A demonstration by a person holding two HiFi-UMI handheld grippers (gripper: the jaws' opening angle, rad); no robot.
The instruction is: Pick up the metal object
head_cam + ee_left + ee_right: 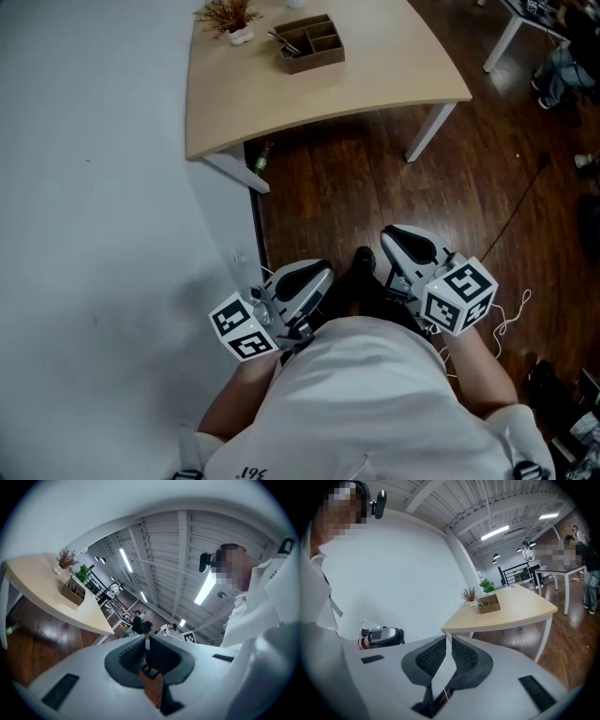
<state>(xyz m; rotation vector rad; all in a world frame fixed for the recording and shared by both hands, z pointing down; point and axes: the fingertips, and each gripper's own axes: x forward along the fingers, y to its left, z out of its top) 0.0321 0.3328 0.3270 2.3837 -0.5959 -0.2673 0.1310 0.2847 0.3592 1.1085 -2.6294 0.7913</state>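
Observation:
A thin metal utensil (284, 41) lies in the left compartment of a wooden organizer box (311, 43) on the light wooden table (375, 70) far ahead. The right gripper view shows the same box (489, 603) with the metal piece (481, 602) sticking out of it. My left gripper (314, 274) and right gripper (405, 240) are held close to the person's body above the floor, well short of the table. Both have their jaws together with nothing between them, as the left gripper (146, 641) and right gripper (448, 639) show in their own views.
A small dried plant (230, 17) in a white pot stands beside the box. A white wall (94, 234) runs along the left. Dark wooden floor (356, 187) lies between me and the table, with white table legs (427, 133), a bottle (261, 156) underneath, and a cable (514, 211) at the right.

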